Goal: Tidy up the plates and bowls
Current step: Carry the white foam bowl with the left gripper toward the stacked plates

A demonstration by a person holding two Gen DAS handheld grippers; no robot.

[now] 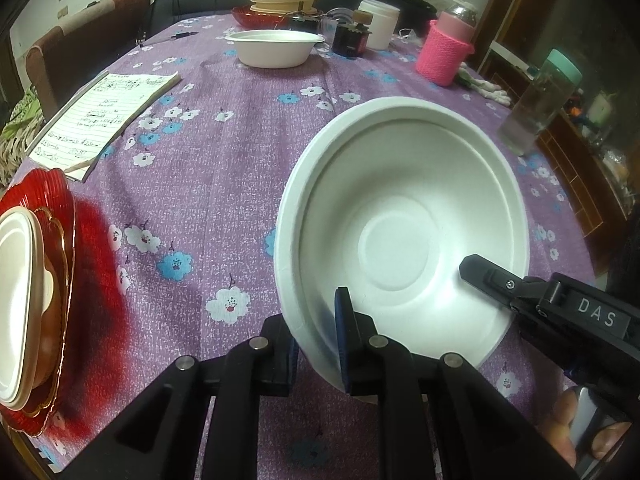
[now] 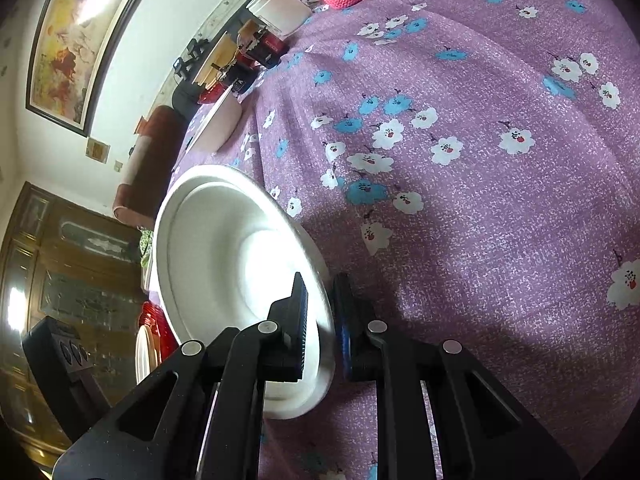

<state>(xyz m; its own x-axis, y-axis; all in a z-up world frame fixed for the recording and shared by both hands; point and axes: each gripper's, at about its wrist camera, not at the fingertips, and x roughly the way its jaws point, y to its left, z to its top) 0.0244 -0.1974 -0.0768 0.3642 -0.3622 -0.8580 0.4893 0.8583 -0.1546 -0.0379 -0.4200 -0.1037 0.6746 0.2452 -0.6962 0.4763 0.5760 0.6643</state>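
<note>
White bowl (image 1: 400, 236) sits pinched at its rim by both the left gripper (image 1: 320, 344) and right gripper (image 2: 322, 320), ready, I judge, for stacking with the far bowl (image 1: 274, 48).

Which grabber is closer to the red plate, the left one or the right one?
Left. The left gripper pinches the white bowl rim on the side facing the red plate; the right gripper grips the rim's far side.

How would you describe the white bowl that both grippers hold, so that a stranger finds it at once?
On the purple flowered tablecloth, look at the near edge, right of the red glass plate. The wide white paper bowl there is empty, and unlike the smaller white bowl farther back, black grippers pinch its rim.
</note>
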